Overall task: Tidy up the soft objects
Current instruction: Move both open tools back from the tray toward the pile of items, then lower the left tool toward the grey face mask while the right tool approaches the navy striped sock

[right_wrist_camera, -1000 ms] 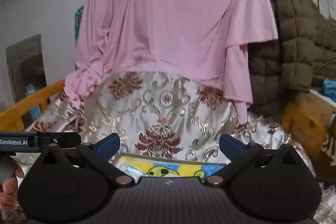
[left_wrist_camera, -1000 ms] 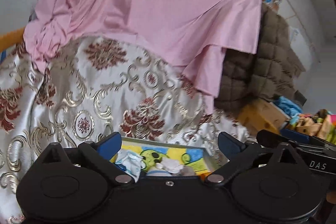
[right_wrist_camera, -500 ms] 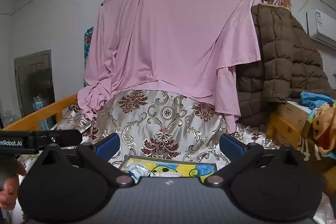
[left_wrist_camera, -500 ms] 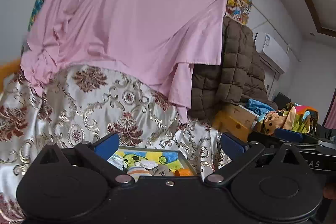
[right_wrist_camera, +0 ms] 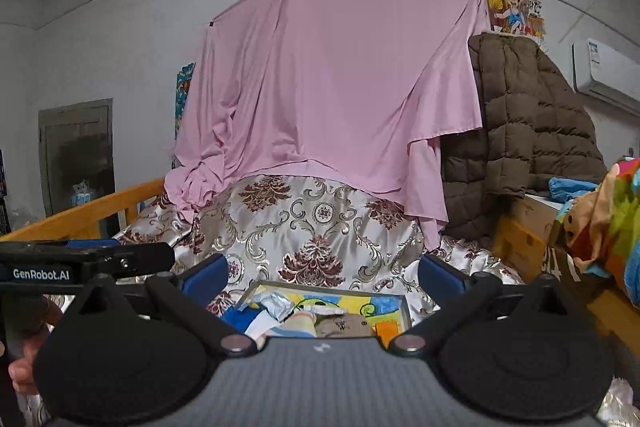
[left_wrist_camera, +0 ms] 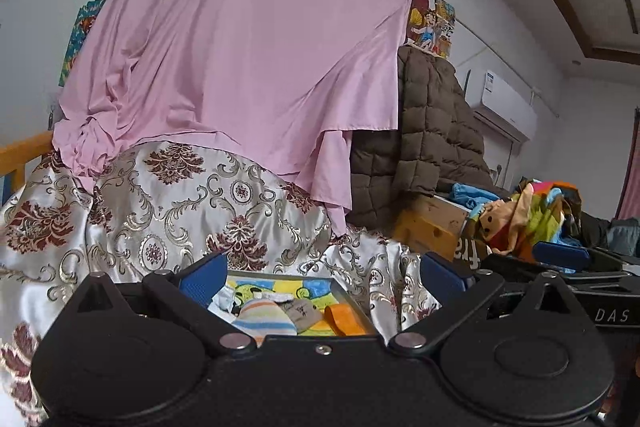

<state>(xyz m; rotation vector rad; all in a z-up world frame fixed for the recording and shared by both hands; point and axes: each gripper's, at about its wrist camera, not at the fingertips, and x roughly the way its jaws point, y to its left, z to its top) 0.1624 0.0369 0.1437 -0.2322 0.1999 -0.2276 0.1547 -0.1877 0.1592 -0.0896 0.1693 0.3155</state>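
**Desk:** Left wrist view: your left claw (left_wrist_camera: 322, 273) stands spread and empty above the shallow grey tray with a cartoon-print base (left_wrist_camera: 348, 301), which sits on the silver satin bedspread with maroon and gold scrollwork (left_wrist_camera: 168, 203). In the tray lie a striped pastel sock (left_wrist_camera: 262, 319), a small grey-beige sock (left_wrist_camera: 300, 311) and a folded orange cloth (left_wrist_camera: 342, 319), crowded together.

**Field:** The risk for you?

**Desk:** Probably pinching two overlapping pieces at once, or nudging the tray across slippery satin.

**Field:** And the right wrist view?

**Desk:** Your right claw (right_wrist_camera: 322, 273) is likewise spread, holding nothing, over the same tray (right_wrist_camera: 404, 303). A crumpled white-blue cloth (right_wrist_camera: 276, 305) sits near its left edge. Your left device (right_wrist_camera: 84, 261) hangs close; the claws could collide over so small a tray.
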